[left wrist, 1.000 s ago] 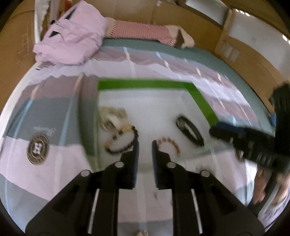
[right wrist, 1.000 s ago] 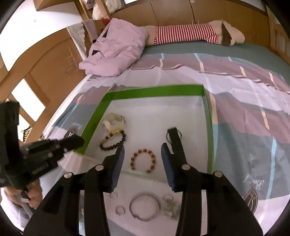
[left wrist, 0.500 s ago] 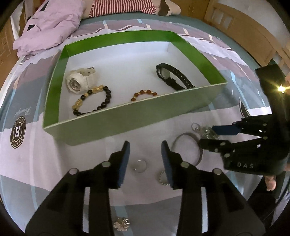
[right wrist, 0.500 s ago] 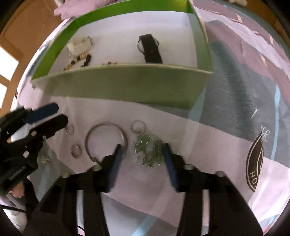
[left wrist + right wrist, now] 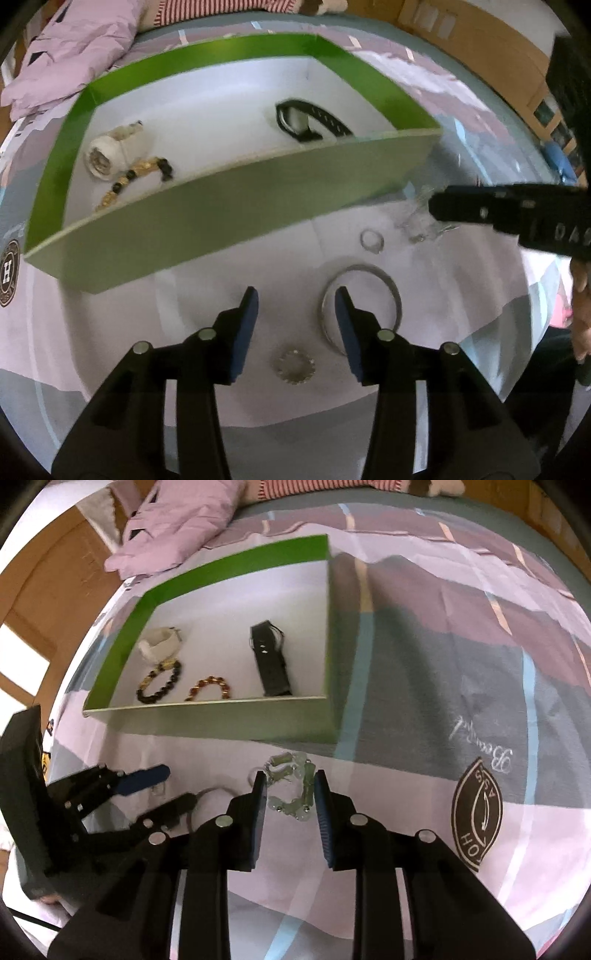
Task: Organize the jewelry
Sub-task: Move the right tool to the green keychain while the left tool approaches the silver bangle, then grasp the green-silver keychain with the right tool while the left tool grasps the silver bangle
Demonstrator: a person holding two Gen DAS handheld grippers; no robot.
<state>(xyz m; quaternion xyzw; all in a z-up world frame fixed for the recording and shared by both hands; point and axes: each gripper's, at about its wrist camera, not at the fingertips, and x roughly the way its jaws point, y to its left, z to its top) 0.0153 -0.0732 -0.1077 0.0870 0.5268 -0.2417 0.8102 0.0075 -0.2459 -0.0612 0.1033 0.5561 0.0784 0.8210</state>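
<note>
Surface: Bed with a patchwork cover (image 5: 424, 657); a pink quilt (image 5: 177, 528) lies at 11 o'clock in the right wrist view.
Container: green box (image 5: 229, 723), open-topped, white floor, at 11 o'clock from the right gripper.
Stored items: white watch (image 5: 160, 648), dark bead bracelet (image 5: 159, 681), amber bead bracelet (image 5: 208, 688) and black watch (image 5: 271, 662) lie inside the box.
Loose items: pale green bracelet (image 5: 293, 792), silver bangle (image 5: 362, 302), toothed ring (image 5: 295, 367) and small ring (image 5: 372, 240) lie on the cover outside the box, near its front wall.
Right gripper (image 5: 290, 801): jaws spread and empty, set either side of the pale green bracelet; contact with the beads cannot be told.
Left gripper (image 5: 295, 308): jaws spread and empty, low over the cover; its right finger overlaps the rim of the silver bangle, and the toothed ring lies at 6 o'clock between the fingers.
Current step (judged): pickup of the loose pieces, with the pale green bracelet lined up first.
Next move (judged): close the right jaws squarely on the bead strand, lift clear of the front wall, then release at a bare part of the box floor. The loose strand may slip or trail.
</note>
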